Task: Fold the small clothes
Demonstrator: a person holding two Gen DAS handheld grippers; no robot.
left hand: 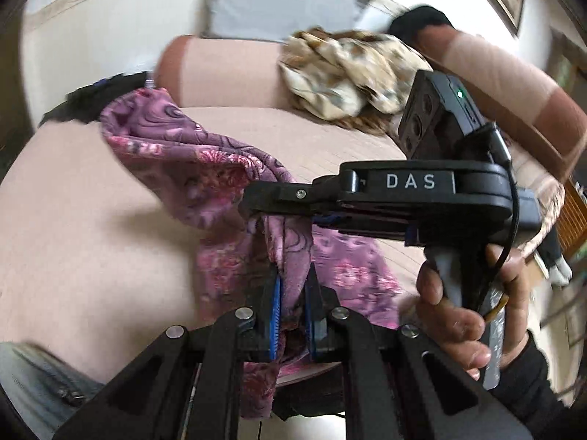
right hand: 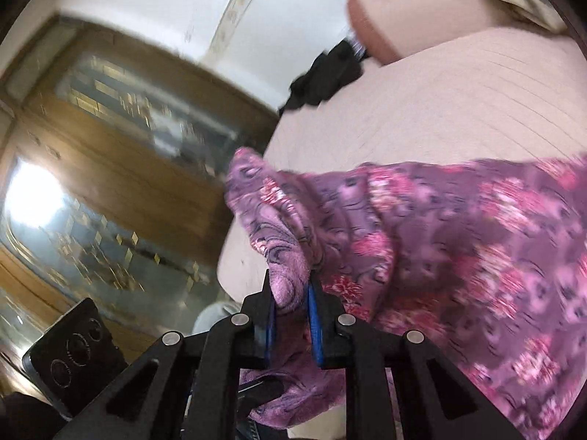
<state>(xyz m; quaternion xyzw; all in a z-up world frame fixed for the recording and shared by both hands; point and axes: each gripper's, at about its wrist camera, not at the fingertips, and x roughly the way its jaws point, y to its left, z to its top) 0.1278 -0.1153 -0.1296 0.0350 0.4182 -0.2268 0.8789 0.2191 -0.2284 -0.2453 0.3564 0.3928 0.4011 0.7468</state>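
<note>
Gripping the purple cloth (left hand: 227,168) between them, both grippers look mid-fold. Left gripper (left hand: 293,315) pinches a bunched edge near the sofa's (left hand: 73,220) front edge; right gripper (right hand: 291,315) pinches another fold just beside it. Next, I judge, the edges need carrying over and laying flat. Farther back, a beige cloth (left hand: 345,69) lies by the backrest.

Pale pink sofa (left hand: 91,201) set against white wall (left hand: 110,36); glass-fronted wooden cabinet (right hand: 121,168) seen beside it, daylight reflected

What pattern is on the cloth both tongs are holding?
Purple-and-pink floral paisley print cloth; clearest in the right wrist view.
</note>
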